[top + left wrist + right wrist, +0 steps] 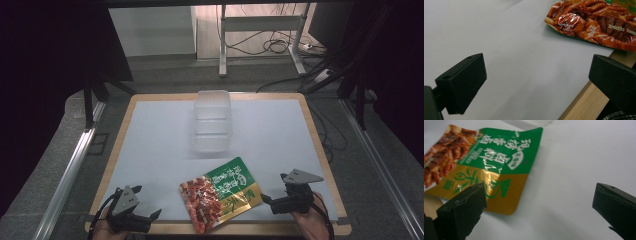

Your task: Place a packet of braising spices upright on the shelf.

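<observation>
A snack packet [220, 195], green and gold with a red food picture, lies flat near the front edge of the white table top [150, 150]. My left gripper [148, 201] rests at the front left, open, with nothing between its jaws. In the left gripper view the packet's red end [594, 22] lies ahead to the upper right of the open gripper [536, 80]. My right gripper [273, 187] sits just right of the packet, open and empty. The right gripper view has the packet's green and gold end [494, 165] ahead of the open gripper [539, 207], by its left jaw.
A clear plastic lidded container [212, 122] stands at the middle back of the table. The wooden rim [584, 105] runs close under the left gripper's right jaw. Beyond the table are a desk frame [260, 30] and cables on the floor.
</observation>
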A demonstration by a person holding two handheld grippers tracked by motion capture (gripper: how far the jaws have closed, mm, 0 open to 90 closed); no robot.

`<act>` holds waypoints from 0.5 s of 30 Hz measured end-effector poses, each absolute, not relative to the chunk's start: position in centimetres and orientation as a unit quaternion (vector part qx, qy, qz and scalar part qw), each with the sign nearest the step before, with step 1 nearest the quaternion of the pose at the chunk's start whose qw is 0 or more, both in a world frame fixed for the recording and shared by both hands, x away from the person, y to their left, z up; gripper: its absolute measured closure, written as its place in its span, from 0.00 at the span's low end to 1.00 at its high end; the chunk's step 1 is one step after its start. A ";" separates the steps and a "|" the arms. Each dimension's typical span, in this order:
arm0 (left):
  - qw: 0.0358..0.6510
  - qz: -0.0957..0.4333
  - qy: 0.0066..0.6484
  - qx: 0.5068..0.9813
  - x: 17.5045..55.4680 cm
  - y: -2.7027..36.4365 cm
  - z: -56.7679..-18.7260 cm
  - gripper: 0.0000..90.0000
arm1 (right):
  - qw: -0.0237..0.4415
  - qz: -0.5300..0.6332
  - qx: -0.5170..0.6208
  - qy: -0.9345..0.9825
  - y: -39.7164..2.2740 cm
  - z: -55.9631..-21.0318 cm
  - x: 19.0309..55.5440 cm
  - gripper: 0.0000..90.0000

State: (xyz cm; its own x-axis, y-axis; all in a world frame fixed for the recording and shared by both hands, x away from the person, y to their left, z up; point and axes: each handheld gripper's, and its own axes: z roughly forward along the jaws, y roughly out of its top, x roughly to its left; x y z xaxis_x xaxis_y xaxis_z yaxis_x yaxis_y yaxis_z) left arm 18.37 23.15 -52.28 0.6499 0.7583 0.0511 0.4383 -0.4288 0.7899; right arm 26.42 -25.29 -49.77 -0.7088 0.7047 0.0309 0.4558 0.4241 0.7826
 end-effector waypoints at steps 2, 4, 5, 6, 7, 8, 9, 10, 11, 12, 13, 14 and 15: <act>0.391 0.204 0.364 0.820 18.4 23.2 -52.3 0.01 | 0.145 0.413 0.347 0.829 -25.0 -49.9 26.6 0.00; 0.392 0.203 0.364 0.820 18.4 23.2 -52.3 0.01 | 0.141 0.415 0.344 0.830 -24.8 -50.0 26.7 0.00; 0.392 0.203 0.363 0.820 18.4 23.2 -52.3 0.01 | 0.138 0.417 0.337 0.833 -24.4 -50.1 26.8 0.00; 0.392 0.202 0.363 0.821 18.4 23.2 -52.3 0.01 | 0.136 0.417 0.334 0.834 -24.3 -50.2 26.8 0.00; 0.392 0.203 0.362 0.821 18.4 23.2 -52.3 0.01 | 0.132 0.420 0.330 0.835 -24.1 -50.2 26.9 0.00; 0.392 0.203 0.362 0.821 18.4 23.1 -52.3 0.01 | 0.125 0.424 0.326 0.835 -24.0 -50.3 27.0 0.00; 0.391 0.203 0.360 0.822 18.4 23.1 -52.3 0.01 | 0.119 0.429 0.325 0.835 -23.9 -50.5 27.1 0.00; 0.391 0.203 0.360 0.822 18.4 23.1 -52.3 0.01 | 0.119 0.429 0.325 0.835 -23.9 -50.5 27.1 0.00; 0.390 0.204 0.359 0.823 18.4 23.1 -52.3 0.01 | 0.112 0.432 0.322 0.835 -23.5 -50.7 27.4 0.00; 0.389 0.204 0.359 0.823 18.4 23.1 -52.3 0.01 | 0.112 0.430 0.320 0.837 -23.4 -50.8 27.5 0.00; 0.389 0.204 0.358 0.824 18.4 23.1 -52.3 0.01 | 0.111 0.429 0.318 0.838 -23.2 -50.9 27.5 0.00; 0.389 0.205 0.358 0.824 18.4 23.0 -52.3 0.01 | 0.109 0.427 0.317 0.840 -23.1 -51.0 27.6 0.00; 0.388 0.205 0.358 0.824 18.4 23.0 -52.3 0.01 | 0.109 0.426 0.317 0.841 -22.9 -51.1 27.7 0.00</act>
State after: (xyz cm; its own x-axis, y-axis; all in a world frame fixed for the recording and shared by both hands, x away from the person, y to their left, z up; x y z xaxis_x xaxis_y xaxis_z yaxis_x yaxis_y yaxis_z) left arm 18.36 23.03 -52.30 0.6598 0.7492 0.0588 0.4314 -0.4416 0.7867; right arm 27.71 -22.91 -51.09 -0.7755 0.6253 0.0868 0.4401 0.4369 0.7845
